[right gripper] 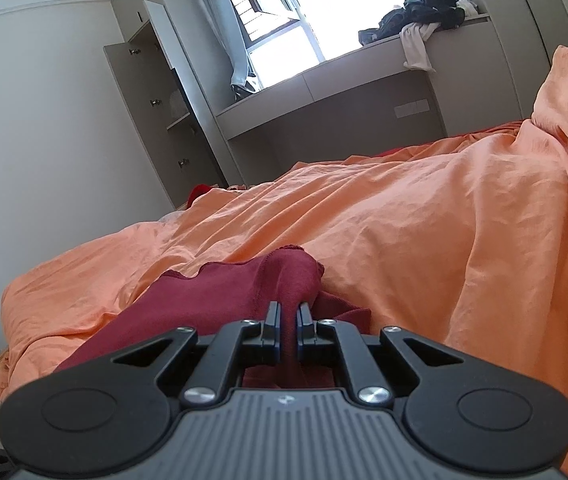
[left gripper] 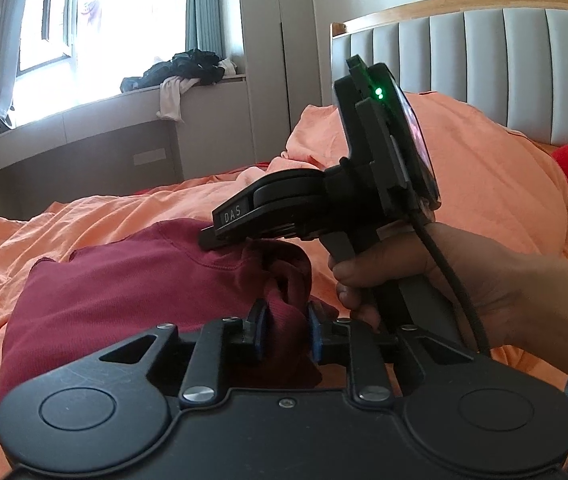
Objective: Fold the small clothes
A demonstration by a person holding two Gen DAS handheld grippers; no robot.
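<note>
Dark red garment [left gripper: 124,300] lies on the orange duvet [left gripper: 64,224] covering the bed, spread mostly flat with one end bunched up into a ridge. Left claw [left gripper: 286,330] sits at that bunched end: a fold of the red fabric runs up between its two blue pads [left gripper: 316,336]; jaws are only partly closed and there's a visible gap on the right pad side, so the cloth is between them but I can't tell if it's actually pinched. Right claw [right gripper: 287,322] is clamped on the garment [right gripper: 220,292]: its jaws are nearly together with a thin pleat of red cloth squeezed between them, and the fabric rises from the duvet [right gripper: 364,216] in a tented peak just ahead of the fingertips. In the left wrist view the right claw's body comes in from the garment's right side, black housing with a green LED lit, fingers resting on top of the red fabric, a bare hand [left gripper: 424,280] wrapped around its handle and a black cable hanging down beside the wrist. Beyond the garment the duvet piles into a tall mound against the grey padded headboard [left gripper: 484,60]. Past the garment on the far side of the bed is a window ledge [right gripper: 364,64] with a heap of dark clothes [right gripper: 424,12] and a pale piece draped over its edge.
</note>
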